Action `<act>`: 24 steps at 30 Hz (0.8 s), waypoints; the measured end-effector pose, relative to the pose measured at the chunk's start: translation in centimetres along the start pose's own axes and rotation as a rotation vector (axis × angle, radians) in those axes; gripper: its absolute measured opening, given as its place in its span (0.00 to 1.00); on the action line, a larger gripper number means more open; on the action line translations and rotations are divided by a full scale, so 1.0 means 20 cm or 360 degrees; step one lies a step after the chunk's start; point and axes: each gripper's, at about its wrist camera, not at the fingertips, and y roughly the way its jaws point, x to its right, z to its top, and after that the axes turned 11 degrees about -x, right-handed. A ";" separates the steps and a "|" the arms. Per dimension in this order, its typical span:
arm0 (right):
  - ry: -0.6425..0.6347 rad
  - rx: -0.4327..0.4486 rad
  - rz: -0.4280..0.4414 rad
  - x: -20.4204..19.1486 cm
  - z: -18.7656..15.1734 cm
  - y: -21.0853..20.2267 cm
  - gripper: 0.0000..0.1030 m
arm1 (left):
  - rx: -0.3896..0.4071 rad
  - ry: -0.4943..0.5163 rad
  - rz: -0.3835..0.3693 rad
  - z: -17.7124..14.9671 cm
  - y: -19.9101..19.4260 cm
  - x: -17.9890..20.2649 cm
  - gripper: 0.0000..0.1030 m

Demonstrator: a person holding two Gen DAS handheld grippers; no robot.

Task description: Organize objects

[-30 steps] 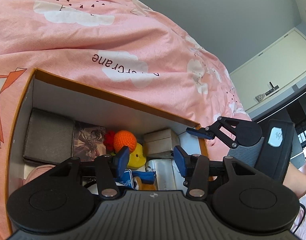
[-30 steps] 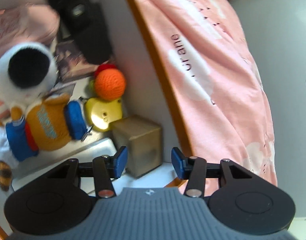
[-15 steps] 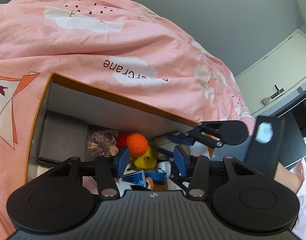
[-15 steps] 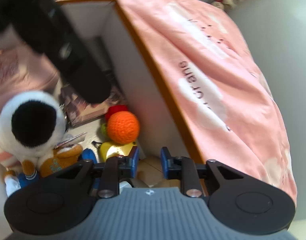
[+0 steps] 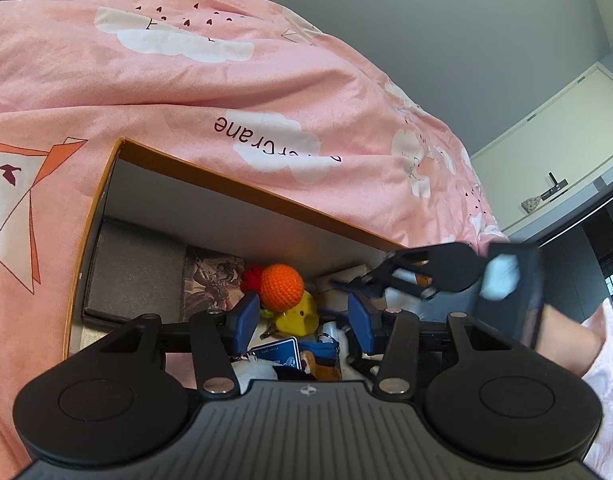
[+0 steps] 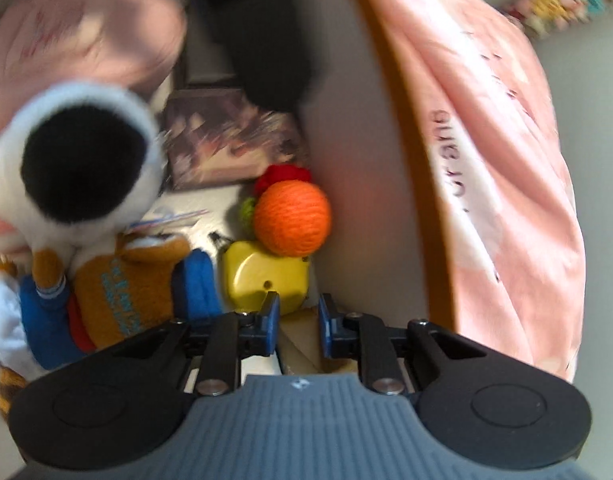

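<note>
An open storage box with an orange rim (image 5: 266, 196) lies on a pink quilt (image 5: 226, 80). Inside it are an orange yarn ball (image 5: 281, 285) (image 6: 292, 218), a yellow toy (image 6: 262, 276), a plush animal in an orange shirt (image 6: 106, 280), a picture card (image 5: 210, 276) and a grey case (image 5: 134, 268). My left gripper (image 5: 302, 322) hovers open above the contents with nothing between its pads. My right gripper (image 6: 298, 318) (image 5: 348, 285) reaches down into the box's right end. Its jaws stand narrow, with an edge of a beige box (image 6: 302, 340) (image 5: 346, 272) between the pads.
The box's white inner wall (image 6: 346, 160) rises close on the right gripper's right. A pink bundle (image 6: 86, 32) fills the far corner. A person's hand and pale sleeve (image 5: 566, 340) hold the right gripper. A grey wall and a white cabinet (image 5: 546, 152) stand beyond the bed.
My right gripper has come down into the box's right end and its jaws have narrowed around the beige box. The left gripper's jaws keep the same gap.
</note>
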 end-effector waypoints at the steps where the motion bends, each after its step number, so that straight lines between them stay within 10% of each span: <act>1: 0.0062 0.0028 0.0018 0.03 -0.02 -0.04 0.21 | -0.0003 0.0006 0.0005 0.00 0.00 0.00 0.54; 14: 0.0778 0.0116 0.0188 0.18 -0.25 -0.29 0.31 | 0.0051 0.0194 0.0121 -0.09 -0.08 0.16 0.58; 24: 0.1225 0.0078 0.0182 0.20 -0.14 0.09 0.37 | 0.0086 0.0186 0.0233 -0.17 -0.15 0.17 0.58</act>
